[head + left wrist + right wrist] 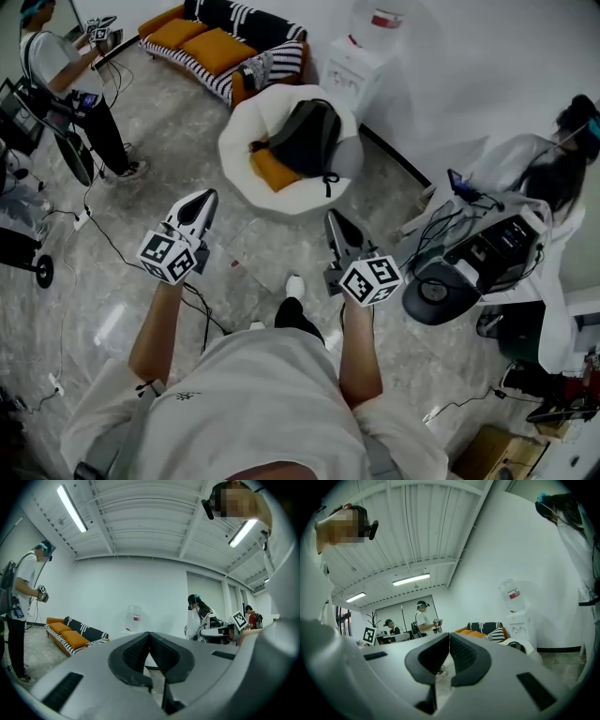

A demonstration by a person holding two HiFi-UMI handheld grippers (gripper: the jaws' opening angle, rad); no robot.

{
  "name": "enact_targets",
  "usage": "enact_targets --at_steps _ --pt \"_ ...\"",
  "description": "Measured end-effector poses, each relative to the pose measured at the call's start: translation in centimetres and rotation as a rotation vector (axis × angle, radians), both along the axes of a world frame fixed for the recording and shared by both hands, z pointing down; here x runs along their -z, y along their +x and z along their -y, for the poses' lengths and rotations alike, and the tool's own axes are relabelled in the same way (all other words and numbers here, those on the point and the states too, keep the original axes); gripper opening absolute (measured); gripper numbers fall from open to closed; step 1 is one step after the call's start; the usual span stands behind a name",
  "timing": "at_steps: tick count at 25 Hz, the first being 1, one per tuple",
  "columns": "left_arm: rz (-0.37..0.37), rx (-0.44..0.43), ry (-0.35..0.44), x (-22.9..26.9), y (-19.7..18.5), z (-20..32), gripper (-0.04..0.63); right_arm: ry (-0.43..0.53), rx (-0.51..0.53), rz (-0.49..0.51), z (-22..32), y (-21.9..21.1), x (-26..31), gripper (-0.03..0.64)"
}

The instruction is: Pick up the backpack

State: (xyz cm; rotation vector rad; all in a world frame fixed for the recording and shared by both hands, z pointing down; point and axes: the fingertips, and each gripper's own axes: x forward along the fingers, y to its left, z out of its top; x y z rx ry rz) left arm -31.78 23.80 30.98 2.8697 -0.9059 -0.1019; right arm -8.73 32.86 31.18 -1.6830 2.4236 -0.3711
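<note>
A dark backpack (305,137) lies on a round white beanbag chair (246,134), next to an orange cushion (275,171), in the upper middle of the head view. My left gripper (208,195) is held level over the floor, short of the chair and to its left, shut and empty. My right gripper (331,217) hangs just in front of the chair's near edge, also shut with nothing between its jaws. In the left gripper view (149,633) and the right gripper view (449,634) the black pads meet. A dark edge of the backpack (517,645) shows on the chair.
A water dispenser (356,66) stands behind the chair. A striped sofa with orange cushions (217,47) lies at the back left. A person (66,75) stands at the far left, another sits at a desk (487,246) on the right. Cables (103,234) trail over the floor.
</note>
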Motion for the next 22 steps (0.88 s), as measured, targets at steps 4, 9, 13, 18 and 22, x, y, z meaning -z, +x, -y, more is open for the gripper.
enact_targets --at_steps 4,9,13,18,22 --pt "0.002 0.006 0.006 -0.1 2.3 2.9 0.002 0.005 0.007 0.01 3.2 2.2 -0.3 0.006" --pt "0.01 0.013 0.009 -0.3 5.8 6.1 0.002 0.007 0.032 0.015 7.1 5.2 -0.7 0.006" --pt "0.013 0.023 0.005 -0.3 8.7 8.4 0.002 0.01 0.05 0.015 9.7 7.6 -0.6 0.006" --pt "0.012 0.026 -0.002 -0.3 12.1 10.9 0.002 0.014 0.06 0.031 12.8 10.8 -0.5 0.006" --pt "0.027 0.031 -0.005 -0.4 14.6 12.4 0.002 0.0 0.079 0.036 14.7 13.1 -1.1 0.006"
